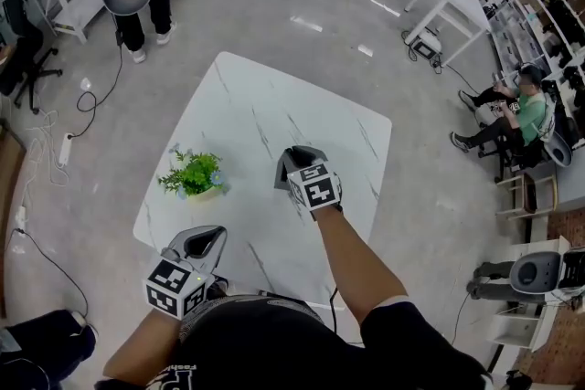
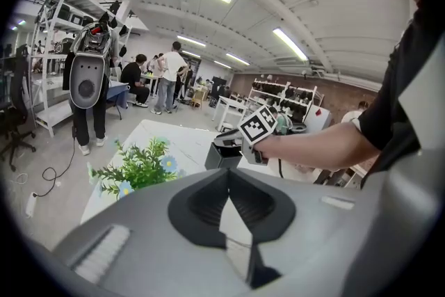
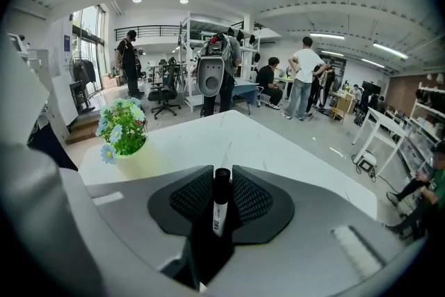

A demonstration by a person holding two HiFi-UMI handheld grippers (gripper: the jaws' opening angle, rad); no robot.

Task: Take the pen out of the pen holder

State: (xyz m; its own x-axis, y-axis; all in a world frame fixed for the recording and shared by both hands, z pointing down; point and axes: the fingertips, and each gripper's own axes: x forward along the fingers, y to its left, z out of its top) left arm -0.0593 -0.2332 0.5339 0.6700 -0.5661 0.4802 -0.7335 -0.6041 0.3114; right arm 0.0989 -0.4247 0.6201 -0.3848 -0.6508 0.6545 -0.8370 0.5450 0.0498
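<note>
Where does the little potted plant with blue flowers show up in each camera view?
Head view: potted plant, left of centre, near the table's left edge.
Left gripper view: left of centre, below mid-height.
Right gripper view: left, around mid-height.
Shared landmark: the white marble table it stands on.

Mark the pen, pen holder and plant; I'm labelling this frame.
pen (image 3: 220, 213), right gripper view, its labelled barrel.
pen holder (image 2: 222, 156), left gripper view, its front wall.
plant (image 1: 193, 171), head view, its leaves.

Plant (image 1: 194, 173) left; pen (image 3: 221, 202) in pen holder (image 1: 284, 167) right.
</note>
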